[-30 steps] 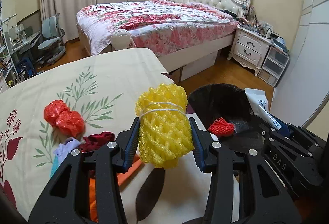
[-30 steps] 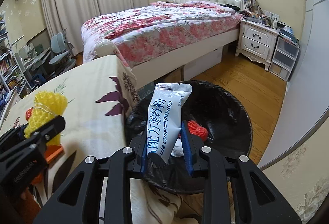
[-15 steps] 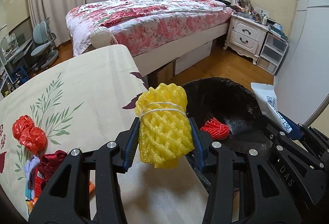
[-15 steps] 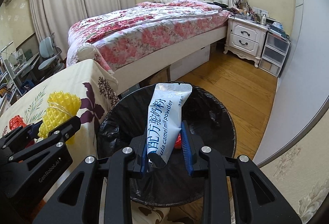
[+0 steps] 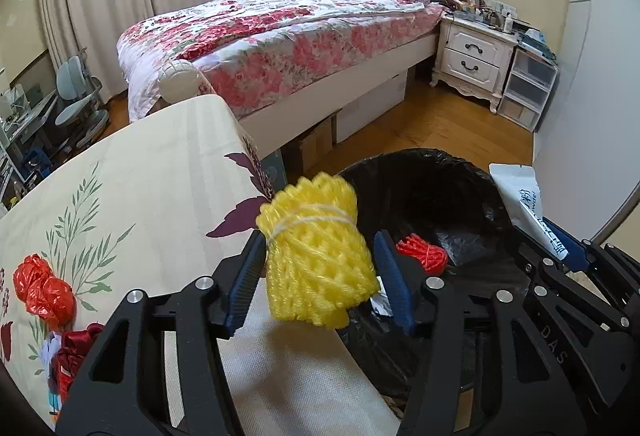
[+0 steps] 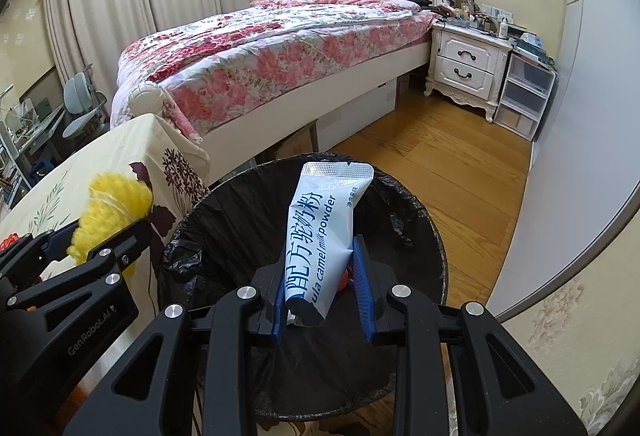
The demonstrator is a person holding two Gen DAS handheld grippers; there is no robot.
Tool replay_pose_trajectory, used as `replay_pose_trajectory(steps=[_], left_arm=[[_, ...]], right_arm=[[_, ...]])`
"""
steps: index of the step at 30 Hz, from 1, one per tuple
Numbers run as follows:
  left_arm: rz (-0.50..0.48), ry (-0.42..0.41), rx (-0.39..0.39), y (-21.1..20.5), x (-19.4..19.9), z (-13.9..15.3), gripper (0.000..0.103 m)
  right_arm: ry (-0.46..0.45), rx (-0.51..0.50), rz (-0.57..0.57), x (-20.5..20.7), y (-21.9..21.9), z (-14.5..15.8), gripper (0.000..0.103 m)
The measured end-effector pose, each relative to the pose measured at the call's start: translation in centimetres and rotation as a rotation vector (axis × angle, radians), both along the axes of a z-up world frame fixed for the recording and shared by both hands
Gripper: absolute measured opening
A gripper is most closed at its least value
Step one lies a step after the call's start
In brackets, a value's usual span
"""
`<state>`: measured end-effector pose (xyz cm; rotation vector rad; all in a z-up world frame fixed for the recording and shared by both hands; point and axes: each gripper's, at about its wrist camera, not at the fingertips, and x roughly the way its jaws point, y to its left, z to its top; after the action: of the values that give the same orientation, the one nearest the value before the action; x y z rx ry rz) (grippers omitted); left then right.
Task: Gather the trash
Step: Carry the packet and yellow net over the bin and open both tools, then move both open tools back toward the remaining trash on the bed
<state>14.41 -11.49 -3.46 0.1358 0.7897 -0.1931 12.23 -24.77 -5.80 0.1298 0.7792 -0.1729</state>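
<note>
The foam net (image 5: 316, 252) is yellow, soft and open-meshed, tied with thin white string. The sachet (image 6: 320, 236) is smooth, slightly glossy pale-blue plastic film with a crimped top edge. The bin liner (image 6: 404, 220) is thin, crinkled, shiny black plastic. Both grippers (image 5: 320, 280) (image 6: 320, 296) are matt black plastic with ribbed blue pads (image 5: 394, 288) and bright metal screw heads. The tablecloth (image 5: 160, 172) is matt printed cloth; the floor (image 6: 460, 164) is polished wood.
</note>
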Motion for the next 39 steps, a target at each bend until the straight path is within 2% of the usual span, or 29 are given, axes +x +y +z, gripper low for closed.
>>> replay_pose_trajectory(steps=[5,9,15,21,31,39], left_arm=[[0.012,-0.006,-0.013,0.1,0.1,0.3,0.081],[0.029,-0.021,-0.023,0.5,-0.2,0.6,0.089],[0.043,-0.017,-0.024,1.3,-0.7,1.1,0.09],[0.069,-0.01,-0.032,2.9,-1.6,1.9,0.09],[0.121,-0.03,-0.069,7.4,-5.0,4.6,0.09],[0.191,-0.05,-0.065,12.4,-8.0,5.6,0.09]], right_arm=[[-0.001,-0.006,-0.014,0.0,-0.1,0.0,0.043],[-0.01,-0.021,-0.02,-0.3,0.0,0.2,0.049],[-0.024,-0.038,-0.037,-1.0,0.1,0.9,0.062],[-0.023,-0.057,-0.051,-1.7,0.3,1.3,0.068],[-0.028,-0.059,-0.021,-4.0,2.7,2.2,0.071],[-0.041,-0.043,0.078,-6.4,7.1,2.9,0.071]])
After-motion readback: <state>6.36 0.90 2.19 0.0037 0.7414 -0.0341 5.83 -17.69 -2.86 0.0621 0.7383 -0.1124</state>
